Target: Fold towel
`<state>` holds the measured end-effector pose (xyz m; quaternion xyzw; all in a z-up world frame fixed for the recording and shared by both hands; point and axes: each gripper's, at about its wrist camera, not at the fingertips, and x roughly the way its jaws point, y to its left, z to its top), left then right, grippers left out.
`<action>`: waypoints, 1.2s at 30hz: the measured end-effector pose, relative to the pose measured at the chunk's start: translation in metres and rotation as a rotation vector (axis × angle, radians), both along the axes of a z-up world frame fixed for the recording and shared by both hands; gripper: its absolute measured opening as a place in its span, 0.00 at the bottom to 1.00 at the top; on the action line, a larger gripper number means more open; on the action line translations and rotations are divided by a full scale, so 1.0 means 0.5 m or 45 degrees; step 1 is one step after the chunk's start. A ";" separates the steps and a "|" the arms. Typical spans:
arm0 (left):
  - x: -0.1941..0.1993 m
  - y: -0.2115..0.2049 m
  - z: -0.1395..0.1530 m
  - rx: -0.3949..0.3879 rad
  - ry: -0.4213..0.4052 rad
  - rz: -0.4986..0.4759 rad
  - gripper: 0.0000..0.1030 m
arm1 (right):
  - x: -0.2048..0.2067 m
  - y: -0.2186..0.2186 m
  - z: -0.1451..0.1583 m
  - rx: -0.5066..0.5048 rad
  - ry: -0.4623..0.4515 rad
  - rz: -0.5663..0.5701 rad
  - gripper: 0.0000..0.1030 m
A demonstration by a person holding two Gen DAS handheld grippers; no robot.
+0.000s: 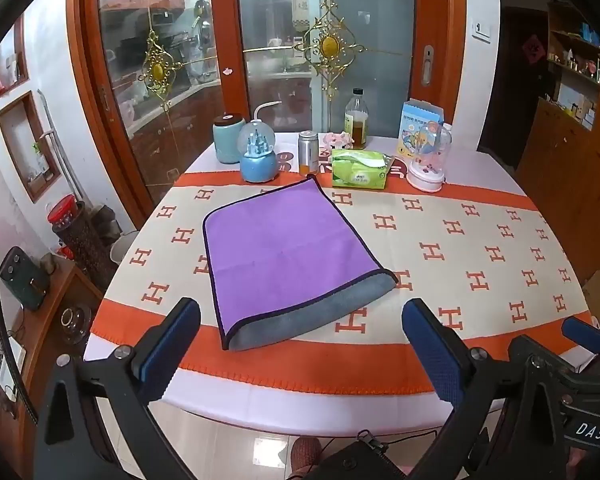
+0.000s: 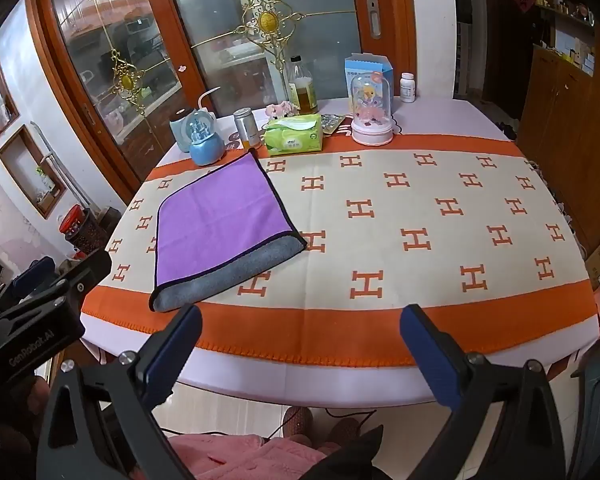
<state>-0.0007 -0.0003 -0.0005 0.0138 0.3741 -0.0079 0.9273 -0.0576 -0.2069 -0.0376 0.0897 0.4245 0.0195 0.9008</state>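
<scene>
- My left gripper (image 1: 300, 344) and right gripper (image 2: 300, 350) hang spread wide, empty.
- Ahead lies the purple towel (image 1: 288, 256), doubled flat, grey underside peeking, likely awaiting another fold.

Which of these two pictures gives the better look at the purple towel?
The left wrist view: the purple towel lies near the centre, large, its grey underlayer peeking out at the near edge. The right wrist view shows the whole towel too, but smaller and off to the left.
</scene>
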 end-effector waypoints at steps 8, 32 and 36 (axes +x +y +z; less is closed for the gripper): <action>-0.003 -0.006 -0.001 0.015 0.012 -0.006 0.98 | 0.003 -0.001 0.000 -0.001 0.001 0.004 0.97; 0.007 -0.005 0.003 0.004 0.021 -0.004 0.98 | 0.007 -0.006 -0.004 -0.003 0.008 0.004 0.97; 0.007 -0.005 0.001 0.005 0.020 -0.007 0.98 | 0.008 -0.006 -0.005 -0.003 0.009 0.006 0.97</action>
